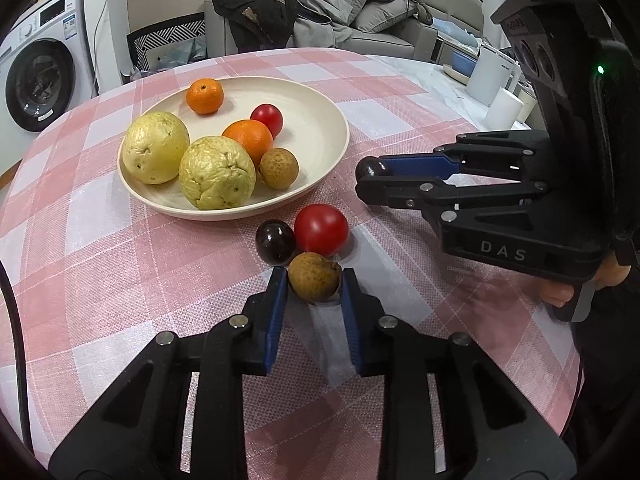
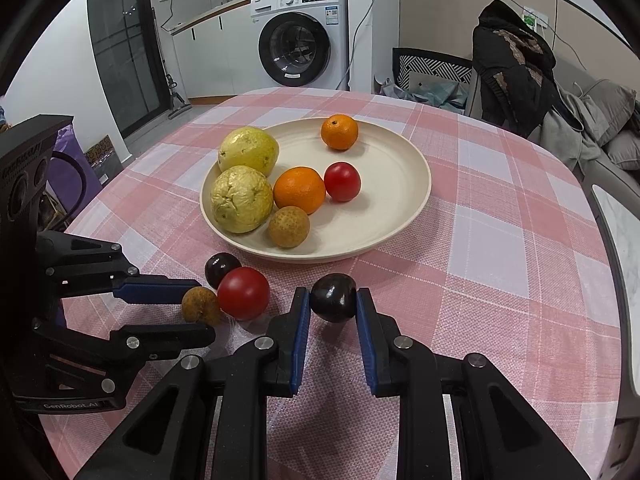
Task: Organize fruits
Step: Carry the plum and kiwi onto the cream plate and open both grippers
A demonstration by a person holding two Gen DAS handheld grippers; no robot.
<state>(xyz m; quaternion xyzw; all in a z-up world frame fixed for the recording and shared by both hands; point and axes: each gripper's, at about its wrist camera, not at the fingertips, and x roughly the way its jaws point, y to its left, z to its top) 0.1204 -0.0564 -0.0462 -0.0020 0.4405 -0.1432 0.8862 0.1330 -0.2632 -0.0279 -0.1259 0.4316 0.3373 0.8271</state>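
A cream plate [image 1: 320, 120] [image 2: 400, 200] holds two yellow guavas, two oranges, a red tomato and a brown longan. On the cloth in front of it lie a dark plum [image 1: 275, 242] [image 2: 222, 269] and a red tomato [image 1: 321, 229] [image 2: 243, 293]. My left gripper [image 1: 315, 285] [image 2: 200, 312] is shut on a brown longan [image 1: 315, 282] [image 2: 200, 305] resting on the cloth. My right gripper [image 2: 333, 300] [image 1: 368, 178] is shut on a second dark plum [image 2: 333, 297] [image 1: 370, 168], just right of the plate's near rim.
The table wears a pink and white checked cloth [image 2: 500, 260]. A washing machine [image 2: 304, 36], a chair with a dark jacket [image 2: 516, 64] and a sofa with cushions [image 1: 372, 8] stand beyond the table. White containers [image 1: 496, 80] sit past its right edge.
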